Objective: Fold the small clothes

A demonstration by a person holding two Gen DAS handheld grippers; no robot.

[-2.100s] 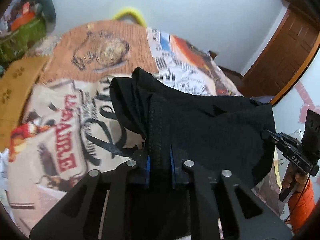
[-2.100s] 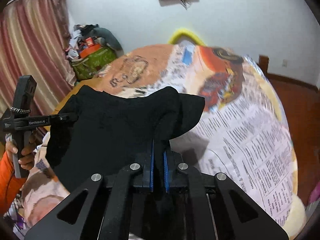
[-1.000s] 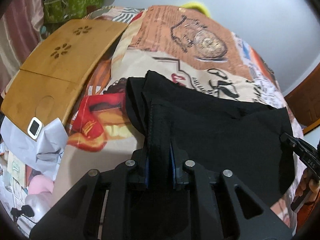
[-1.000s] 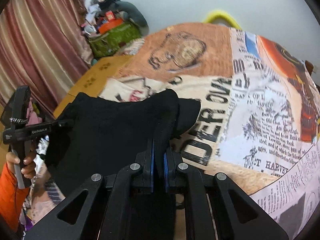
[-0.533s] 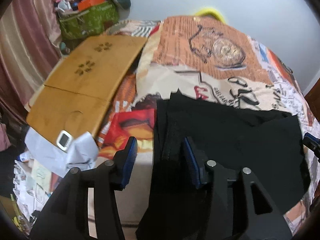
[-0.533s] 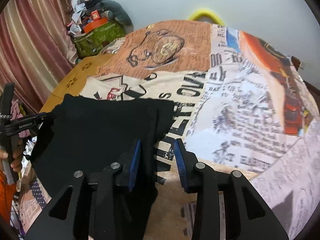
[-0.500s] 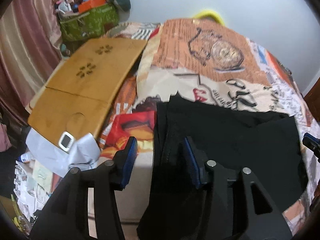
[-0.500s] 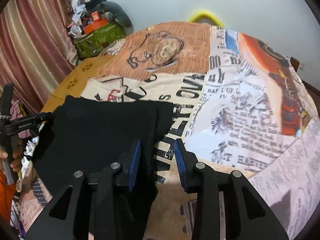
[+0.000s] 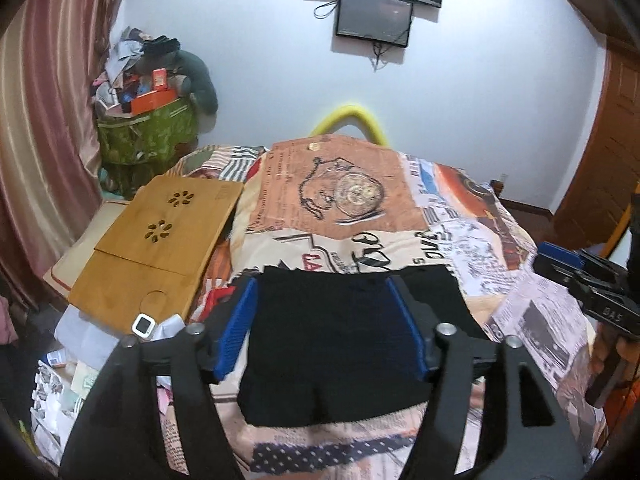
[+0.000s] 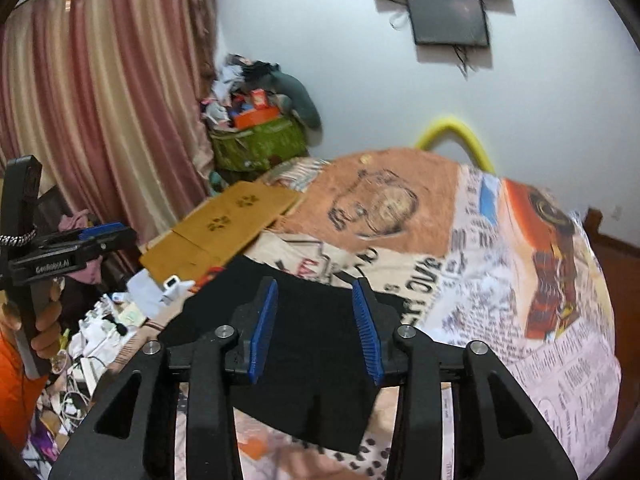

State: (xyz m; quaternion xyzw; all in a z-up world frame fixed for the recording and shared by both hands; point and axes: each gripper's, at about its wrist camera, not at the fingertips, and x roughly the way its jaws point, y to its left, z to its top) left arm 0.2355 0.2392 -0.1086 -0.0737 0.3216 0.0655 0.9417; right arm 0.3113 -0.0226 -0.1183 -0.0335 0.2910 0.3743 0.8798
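Observation:
A pair of small black shorts (image 9: 332, 344) lies flat on the printed bedspread (image 9: 344, 204) near the bed's front edge. It also shows in the right wrist view (image 10: 316, 364). My left gripper (image 9: 326, 324) is open and empty, raised above the shorts with its blue pads wide apart. My right gripper (image 10: 316, 328) is open and empty, also raised above the shorts. The left gripper shows at the left of the right wrist view (image 10: 80, 248). The right gripper shows at the right edge of the left wrist view (image 9: 592, 280).
A wooden lap tray (image 9: 160, 236) lies on the bed's left side with a small white device (image 9: 142, 324) at its corner. A green bag (image 9: 148, 132) piled with clutter stands by the curtain (image 10: 100, 100). Cables and papers (image 10: 92, 344) litter the floor at left.
Both grippers held the shorts stretched in the air, lowered them onto the bed, then opened and let go. They have since lifted back and opened wider; the shorts stay flat.

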